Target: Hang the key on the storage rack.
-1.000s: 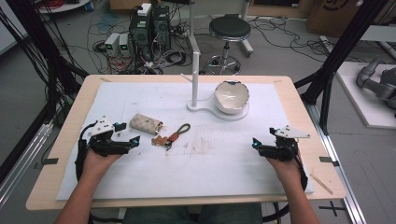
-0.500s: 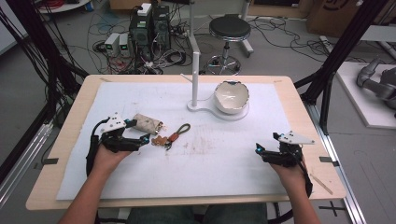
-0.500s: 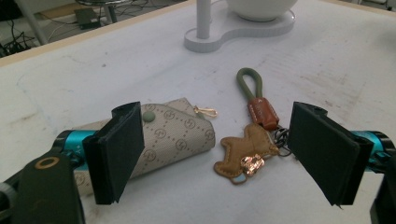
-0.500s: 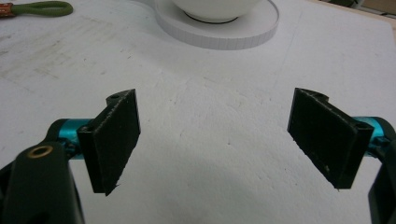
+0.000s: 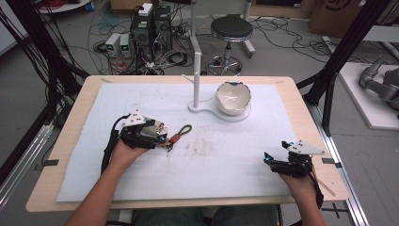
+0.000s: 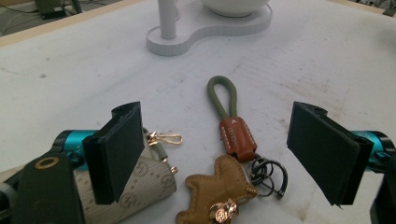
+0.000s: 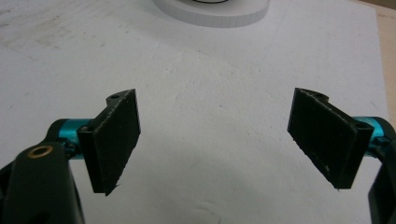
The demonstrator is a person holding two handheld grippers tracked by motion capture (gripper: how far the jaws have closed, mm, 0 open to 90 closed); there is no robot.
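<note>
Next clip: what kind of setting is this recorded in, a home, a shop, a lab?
Most likely a lab or data-collection workspace. A wooden table under a white mat stands inside a black frame, with computer boxes and tangled cables on the bare floor behind, a stool, and what looks like a grey robot arm at the right edge.

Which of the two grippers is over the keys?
The left gripper: the brown leather keychain lies between its open jaws. The right gripper, also open, has just bare white mat ahead.

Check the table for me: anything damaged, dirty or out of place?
The white ceramic bowl on the white stand base has a jagged, chipped-looking rim. The white table mat carries brownish smudges near its middle. The tan leather keychain with the green loop lies flat, nothing spilled.
</note>
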